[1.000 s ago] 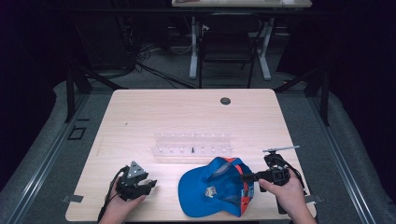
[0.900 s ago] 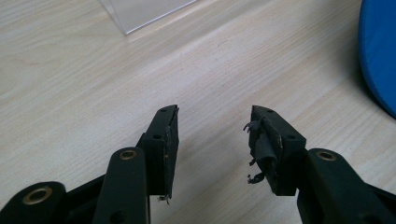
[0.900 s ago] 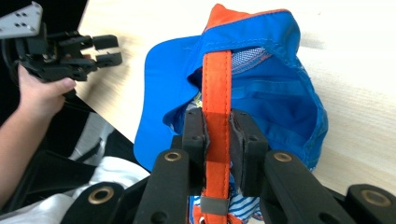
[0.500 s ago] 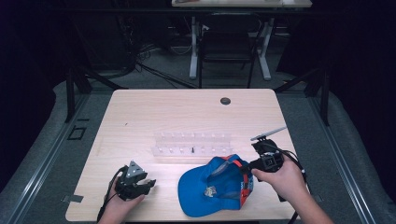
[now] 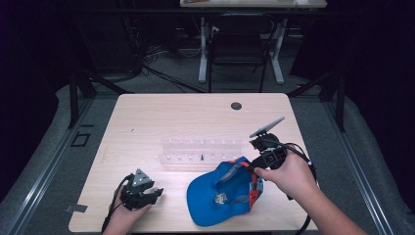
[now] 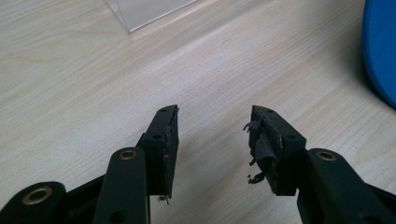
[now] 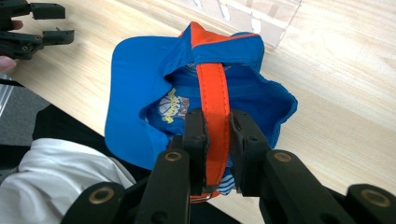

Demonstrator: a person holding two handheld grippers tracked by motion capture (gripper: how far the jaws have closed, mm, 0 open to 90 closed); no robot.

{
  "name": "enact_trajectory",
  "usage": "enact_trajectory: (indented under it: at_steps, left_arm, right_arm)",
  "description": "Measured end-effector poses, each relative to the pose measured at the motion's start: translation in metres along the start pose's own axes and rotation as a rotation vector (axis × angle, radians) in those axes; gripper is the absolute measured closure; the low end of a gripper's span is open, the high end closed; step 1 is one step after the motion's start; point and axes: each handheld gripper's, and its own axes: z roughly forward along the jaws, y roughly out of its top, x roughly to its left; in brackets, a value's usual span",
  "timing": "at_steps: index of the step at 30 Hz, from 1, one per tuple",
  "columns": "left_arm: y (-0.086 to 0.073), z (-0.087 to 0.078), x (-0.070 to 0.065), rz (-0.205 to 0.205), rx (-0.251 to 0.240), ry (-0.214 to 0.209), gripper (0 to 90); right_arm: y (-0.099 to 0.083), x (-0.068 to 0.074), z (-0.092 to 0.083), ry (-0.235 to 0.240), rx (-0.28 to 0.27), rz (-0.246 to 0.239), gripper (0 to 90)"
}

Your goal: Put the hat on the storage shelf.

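Note:
A blue cap point(image 5: 222, 196) with an orange strap point(image 7: 214, 98) hangs partly lifted over the table's front edge, its brim point(image 7: 133, 102) pointing toward the person. My right gripper point(image 7: 217, 140) is shut on the orange strap at the back of the cap; in the high view it point(image 5: 255, 166) is held at the cap's right rim. My left gripper point(image 5: 156, 194) rests on the table at the front left, open with nothing between its fingers point(image 6: 163, 140). The cap's blue edge point(image 6: 380, 51) lies to its right.
A clear plastic rack point(image 5: 203, 152) with several slots lies across the middle of the wooden table point(image 5: 161, 117), just behind the cap. A small dark round hole point(image 5: 236, 105) sits near the far edge. A chair and desk legs stand beyond the table.
My right gripper has risen and moved back toward the rack, lifting the rear of the cap by its strap. The left gripper has stayed put.

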Motion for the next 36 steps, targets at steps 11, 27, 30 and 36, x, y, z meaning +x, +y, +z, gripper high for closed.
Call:
enact_trajectory:
  at_steps: [11,27,30,36]
  left_arm:
    - [0.0,0.0,-0.001,0.005,0.001,-0.002,52.6]
    - [0.001,0.0,-0.001,0.009,0.015,-0.013,52.6]
    - [0.001,0.0,-0.001,0.011,0.015,-0.014,52.6]
    - [0.001,0.0,-0.001,0.013,0.016,-0.015,52.6]
  right_arm:
    - [0.019,0.018,-0.02,-0.022,0.027,-0.011,77.6]
    - [0.042,0.038,-0.049,0.012,0.043,-0.014,77.7]
    - [0.047,0.039,-0.053,0.041,0.044,-0.001,77.7]
    - [0.055,0.038,-0.061,0.113,0.032,0.031,77.8]
